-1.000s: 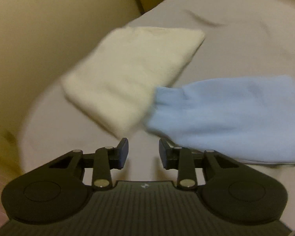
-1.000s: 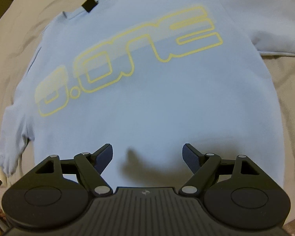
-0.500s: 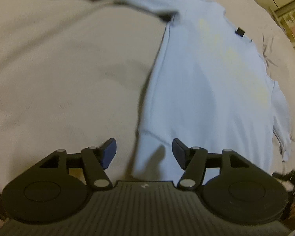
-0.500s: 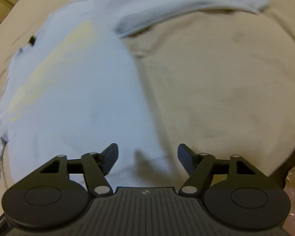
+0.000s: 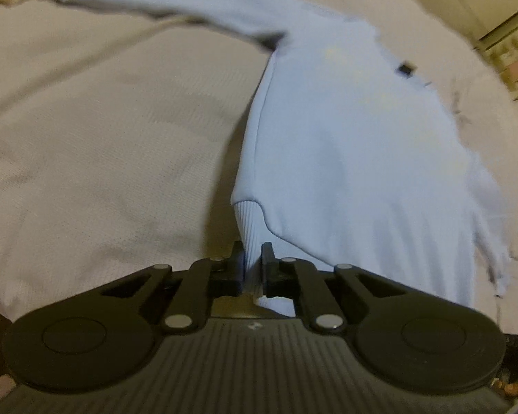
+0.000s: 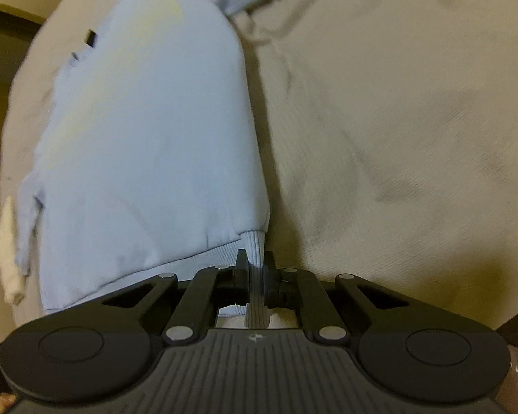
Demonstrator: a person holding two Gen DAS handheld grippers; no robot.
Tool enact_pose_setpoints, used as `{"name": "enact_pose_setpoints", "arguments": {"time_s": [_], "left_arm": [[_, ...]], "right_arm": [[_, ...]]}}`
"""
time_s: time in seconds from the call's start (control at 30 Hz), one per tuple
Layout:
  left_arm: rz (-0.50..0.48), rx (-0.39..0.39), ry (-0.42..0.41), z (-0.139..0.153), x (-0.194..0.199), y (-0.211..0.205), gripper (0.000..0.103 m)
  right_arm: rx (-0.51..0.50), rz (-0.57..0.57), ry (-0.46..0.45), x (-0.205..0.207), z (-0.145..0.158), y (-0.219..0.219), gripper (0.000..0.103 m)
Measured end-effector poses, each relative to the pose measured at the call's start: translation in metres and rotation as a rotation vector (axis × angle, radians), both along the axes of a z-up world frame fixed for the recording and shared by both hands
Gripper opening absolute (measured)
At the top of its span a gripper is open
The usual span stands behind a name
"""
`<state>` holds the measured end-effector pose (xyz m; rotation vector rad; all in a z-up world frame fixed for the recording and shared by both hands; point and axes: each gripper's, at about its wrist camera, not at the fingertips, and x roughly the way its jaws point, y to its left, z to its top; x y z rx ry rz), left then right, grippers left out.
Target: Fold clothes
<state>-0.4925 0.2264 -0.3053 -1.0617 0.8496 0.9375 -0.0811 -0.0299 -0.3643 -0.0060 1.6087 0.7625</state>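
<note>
Left gripper point(image 5: 251, 258) clamped on ribbed hem corner of light-blue sweatshirt point(image 5: 355, 158); right gripper point(image 6: 255, 265) pinching opposite corner. Sweatshirt flat on beige bedsheet point(image 5: 103, 145).

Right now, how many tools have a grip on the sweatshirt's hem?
2. The left tool is shut on the ribbed hem at the sweatshirt's left corner; the right tool is shut on the hem at its right corner. Neither grip is hidden.
</note>
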Motion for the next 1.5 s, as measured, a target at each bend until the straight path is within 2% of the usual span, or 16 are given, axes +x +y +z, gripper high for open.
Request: {"name": "enact_pose_setpoints", "arguments": {"time_s": [0.13,0.2,0.23,0.3,0.4,0.43,0.5,0.57,0.6,0.67,0.77,0.93,1.03,1.17,1.3,1.5], "left_arm": [[-0.018,0.037,0.068,-0.004,0.007,-0.027,0.008],[-0.026,0.034,0.155,-0.013,0.017,-0.032,0.009],[-0.029,0.026,0.215,-0.019,0.024,-0.033,0.009],[-0.04,0.043,0.292,-0.015,0.033,-0.038,0.012],[-0.083,0.165,0.295,0.015,0.043,-0.055,0.012],[-0.106,0.209,0.286,0.025,0.048,-0.061,0.012],[-0.179,0.262,0.277,0.026,0.064,-0.064,0.015],[-0.238,0.252,0.287,0.011,0.08,-0.06,0.02],[-0.261,0.224,0.301,-0.002,0.088,-0.056,0.025],[-0.263,0.127,0.372,-0.025,0.093,-0.051,0.023],[-0.248,0.129,0.364,-0.002,0.092,-0.062,0.023],[-0.223,0.134,0.351,0.038,0.091,-0.081,0.026],[-0.208,0.137,0.343,0.062,0.09,-0.092,0.037],[-0.19,0.145,0.33,0.095,0.089,-0.107,0.044],[-0.21,0.226,0.312,0.135,0.1,-0.114,0.062],[-0.251,0.294,0.321,0.175,0.113,-0.139,0.069]], "right_arm": [[0.003,0.035,-0.034,0.007,0.012,-0.015,0.004],[-0.037,0.079,-0.083,0.004,0.009,-0.011,0.006],[-0.06,0.103,-0.12,0.001,0.012,-0.009,0.019],[-0.105,0.15,-0.194,-0.004,0.016,-0.004,0.026],[-0.171,0.224,-0.313,-0.011,0.025,0.004,0.035],[-0.166,0.261,-0.404,-0.018,0.036,0.006,0.037],[-0.106,0.34,-0.509,-0.029,0.051,0.014,0.037],[-0.081,0.401,-0.504,-0.039,0.045,0.023,0.037],[-0.081,0.428,-0.491,-0.044,0.037,0.028,0.037],[-0.122,0.483,-0.451,-0.053,0.015,0.031,0.038],[-0.154,0.51,-0.419,-0.061,0.005,0.022,0.042],[-0.143,0.417,-0.337,-0.052,0.041,-0.003,0.048],[-0.082,0.325,-0.347,-0.04,0.08,-0.024,0.071],[-0.014,0.254,-0.397,-0.037,0.129,-0.025,0.089],[0.04,0.223,-0.417,-0.042,0.17,-0.028,0.089],[0.023,0.233,-0.424,-0.066,0.195,-0.042,0.09]]}}
